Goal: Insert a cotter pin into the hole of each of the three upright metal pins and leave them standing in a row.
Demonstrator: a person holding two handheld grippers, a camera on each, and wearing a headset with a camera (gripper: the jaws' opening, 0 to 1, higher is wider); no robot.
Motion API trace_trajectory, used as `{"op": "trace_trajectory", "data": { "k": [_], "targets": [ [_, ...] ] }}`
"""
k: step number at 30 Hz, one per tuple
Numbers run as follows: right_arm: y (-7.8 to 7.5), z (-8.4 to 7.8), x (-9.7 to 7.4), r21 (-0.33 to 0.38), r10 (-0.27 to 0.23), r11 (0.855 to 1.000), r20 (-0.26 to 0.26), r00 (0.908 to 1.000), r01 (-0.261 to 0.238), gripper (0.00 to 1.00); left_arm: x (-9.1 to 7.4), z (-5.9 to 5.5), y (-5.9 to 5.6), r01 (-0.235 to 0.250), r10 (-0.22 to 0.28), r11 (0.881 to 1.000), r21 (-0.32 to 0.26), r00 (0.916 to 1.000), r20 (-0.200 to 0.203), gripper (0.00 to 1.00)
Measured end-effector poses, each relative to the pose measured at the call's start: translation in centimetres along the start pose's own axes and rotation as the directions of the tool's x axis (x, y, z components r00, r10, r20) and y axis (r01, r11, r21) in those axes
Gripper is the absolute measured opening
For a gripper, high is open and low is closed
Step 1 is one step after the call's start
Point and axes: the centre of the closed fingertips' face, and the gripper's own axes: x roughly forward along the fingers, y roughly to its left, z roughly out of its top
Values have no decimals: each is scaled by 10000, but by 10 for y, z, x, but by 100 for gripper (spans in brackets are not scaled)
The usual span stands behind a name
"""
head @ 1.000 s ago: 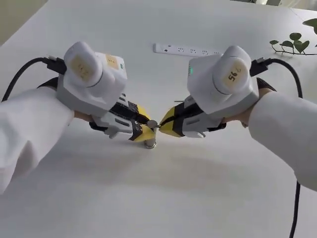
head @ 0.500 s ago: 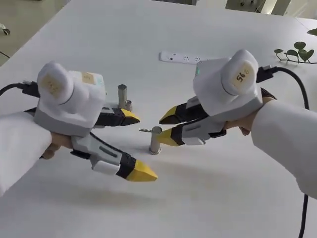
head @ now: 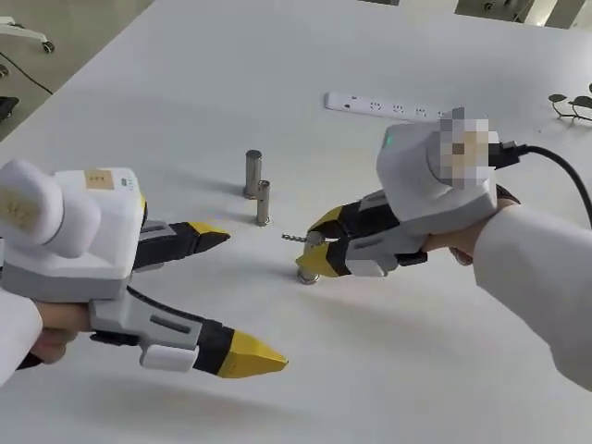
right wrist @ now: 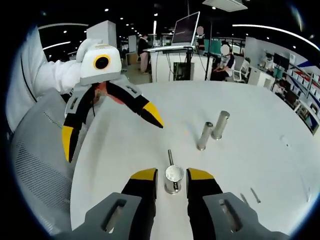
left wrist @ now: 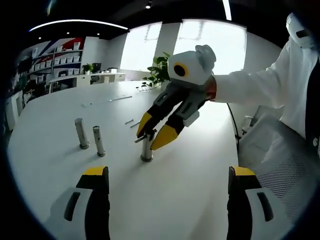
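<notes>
Three upright metal pins stand on the white table. The nearest pin (head: 308,262) (left wrist: 146,150) (right wrist: 173,177) has a cotter pin (head: 294,238) (left wrist: 140,138) (right wrist: 170,156) sticking sideways out of its hole. My right gripper (head: 317,242) (left wrist: 152,137) (right wrist: 173,176) has its yellow jaws closed against both sides of this pin's top. The tall pin (head: 252,173) (left wrist: 81,133) (right wrist: 220,125) and the shorter pin (head: 264,203) (left wrist: 99,141) (right wrist: 205,136) stand beyond it, with no cotter pin visible in them. My left gripper (head: 242,296) (left wrist: 165,172) (right wrist: 112,127) is wide open and holds nothing, well left of the pins.
A white power strip (head: 393,106) lies at the far side of the table, and a plant (head: 573,100) is at the far right. Loose cotter pins (left wrist: 129,121) (right wrist: 255,195) lie on the table. A black cable (head: 555,166) trails from the right gripper.
My left gripper has let go, opened wide and drawn back to the left. The right gripper opened, then closed around the pin's top. The cotter pin now sits in the pin.
</notes>
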Motion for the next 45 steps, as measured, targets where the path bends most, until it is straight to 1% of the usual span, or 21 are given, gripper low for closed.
{"op": "trace_trajectory", "data": {
  "k": [1,2,4,7,8,9,10,14,15,16,17,18,20,24,25,31,36,39,42,45],
  "targets": [
    [0,-1,1,39,-23,10000,-18,10000,23,17,0,0,0,5,-5,10000,-83,10000,68,99],
    [0,-2,2,134,75,9999,5,10000,-75,16,-1,0,1,-4,7,9998,-199,9999,164,99],
    [-1,-2,4,219,137,9997,79,9999,-139,15,-3,0,3,-148,159,9993,-344,9993,329,99],
    [-1,-4,5,245,179,9995,47,9998,-181,13,-7,1,4,-230,251,9988,-431,9986,471,99],
    [-3,-7,6,196,27,9998,-54,10000,-26,11,-8,1,5,-273,294,9987,-428,9983,506,99],
    [-1,-7,6,232,135,9996,-34,9999,-135,9,-8,1,5,-290,312,9987,-425,9982,516,99],
    [-1,-6,6,353,156,9993,31,9999,-157,9,-9,1,6,-317,337,9987,-392,9981,521,99],
    [0,-5,6,393,154,9991,104,9998,-157,9,-10,-2,5,-319,335,9990,-323,9981,524,99],
    [0,-5,6,169,250,9995,40,9997,-250,9,-9,-4,4,-311,327,9990,-311,9981,523,99],
    [1,-4,6,126,250,9996,-34,9997,-250,8,-9,-4,4,-309,325,9990,-311,9981,517,99],
    [0,-3,6,105,213,9997,-80,9997,-212,8,-8,-10,4,-301,312,9990,-327,9990,322,99],
    [0,-3,6,-119,208,9997,-168,9996,-210,8,-7,-11,4,-332,340,9991,-260,9990,281,99],
    [-2,-1,7,-100,196,9998,-142,9997,-197,8,-7,-10,5,-387,396,9989,-283,9987,323,99],
    [-12,4,8,155,-4,9999,93,10000,3,8,-7,-6,7,-488,506,9982,-345,9973,536,99],
    [-15,5,8,105,-76,9999,147,9999,74,8,-6,-5,8,-497,516,9982,-339,9970,573,99],
    [-28,8,8,261,-198,9995,255,9995,192,8,-2,5,16,-563,593,9977,-383,9947,841,99],
    [-31,2,9,315,-206,9993,73,9998,203,8,0,7,20,-558,592,9976,-397,9942,901,99],
    [-32,0,9,390,-239,9990,150,9996,233,8,0,9,22,-560,600,9974,-451,9939,930,99],
    [-32,1,10,276,-166,9995,213,9996,160,8,-1,16,25,-623,666,9972,-419,9917,1096,99],
    [-32,1,11,274,-49,9996,273,9996,41,9,-2,22,31,-677,733,9966,-474,9890,1286,99]
  ]
}}
